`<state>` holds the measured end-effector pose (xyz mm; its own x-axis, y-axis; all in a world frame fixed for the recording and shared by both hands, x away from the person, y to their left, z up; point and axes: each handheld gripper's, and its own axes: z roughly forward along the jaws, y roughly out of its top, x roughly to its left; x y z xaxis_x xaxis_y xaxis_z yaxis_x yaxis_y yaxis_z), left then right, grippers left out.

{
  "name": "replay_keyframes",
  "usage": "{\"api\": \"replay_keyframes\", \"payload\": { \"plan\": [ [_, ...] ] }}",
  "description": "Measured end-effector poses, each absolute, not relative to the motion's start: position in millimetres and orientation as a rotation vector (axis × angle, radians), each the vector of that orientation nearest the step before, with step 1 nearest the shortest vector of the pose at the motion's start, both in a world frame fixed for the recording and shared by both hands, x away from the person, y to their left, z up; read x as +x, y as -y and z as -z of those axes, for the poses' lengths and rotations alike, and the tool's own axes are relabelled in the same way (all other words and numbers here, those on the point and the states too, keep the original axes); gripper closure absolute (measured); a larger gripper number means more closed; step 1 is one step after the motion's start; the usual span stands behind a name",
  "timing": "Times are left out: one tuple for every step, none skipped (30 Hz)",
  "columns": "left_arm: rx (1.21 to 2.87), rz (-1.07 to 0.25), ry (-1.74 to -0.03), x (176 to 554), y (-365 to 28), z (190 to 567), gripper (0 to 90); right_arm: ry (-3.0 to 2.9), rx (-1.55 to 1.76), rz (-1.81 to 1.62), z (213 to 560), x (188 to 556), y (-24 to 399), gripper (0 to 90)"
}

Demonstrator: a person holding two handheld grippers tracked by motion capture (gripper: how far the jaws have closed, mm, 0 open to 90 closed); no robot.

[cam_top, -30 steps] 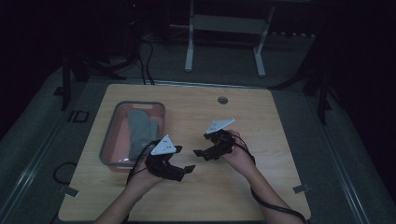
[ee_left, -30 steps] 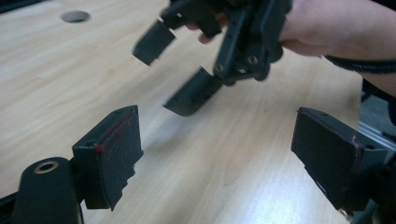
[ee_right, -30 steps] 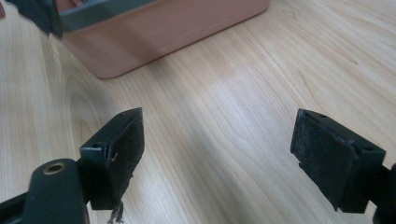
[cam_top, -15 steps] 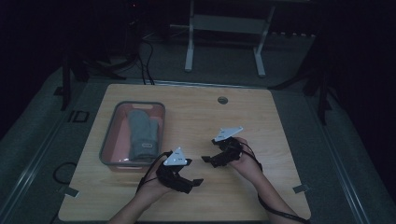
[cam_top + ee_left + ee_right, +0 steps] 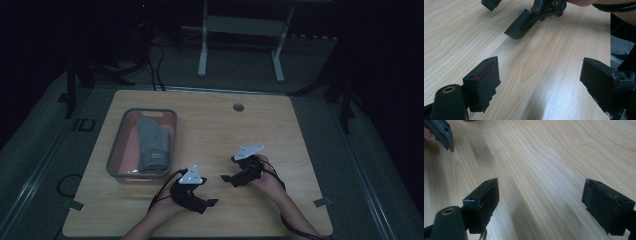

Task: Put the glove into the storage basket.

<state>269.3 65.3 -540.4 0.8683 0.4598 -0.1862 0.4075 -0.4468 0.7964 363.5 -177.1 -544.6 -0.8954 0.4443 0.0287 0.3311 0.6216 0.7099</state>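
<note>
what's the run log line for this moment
left gripper: open, empty | right gripper: open, empty | cloth: in bin | table: bare between grippers

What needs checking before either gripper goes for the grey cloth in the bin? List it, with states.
1. Left gripper open, nothing between its jaws: ok.
2. Right gripper open, nothing between its jaws: ok.
3. Grey cloth lying inside the bin: ok.
4. Bare table between grippers and bin: ok.
5. Grippers apart from each other: ok, though close.
6. Whether the cloth is one piece or several: cannot tell.
</note>
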Motion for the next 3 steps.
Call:
{"api": "replay_keyframes", "payload": {
  "plan": [
    [2.086, -0.065, -0.632, 269.5, -65.8, 540.7, 16.6, -2.694, 0.646, -1.132, 545.1, 363.3, 177.3, 14.3],
    [2.082, -0.060, -0.633, 269.8, -66.3, 540.7, 16.5, -2.696, 0.644, -1.137, 544.9, 363.4, 177.2, 14.3],
    [2.078, -0.052, -0.637, 270.1, -66.9, 540.7, 16.6, -2.693, 0.645, -1.139, 544.4, 363.4, 177.1, 14.3]
  ]
}}
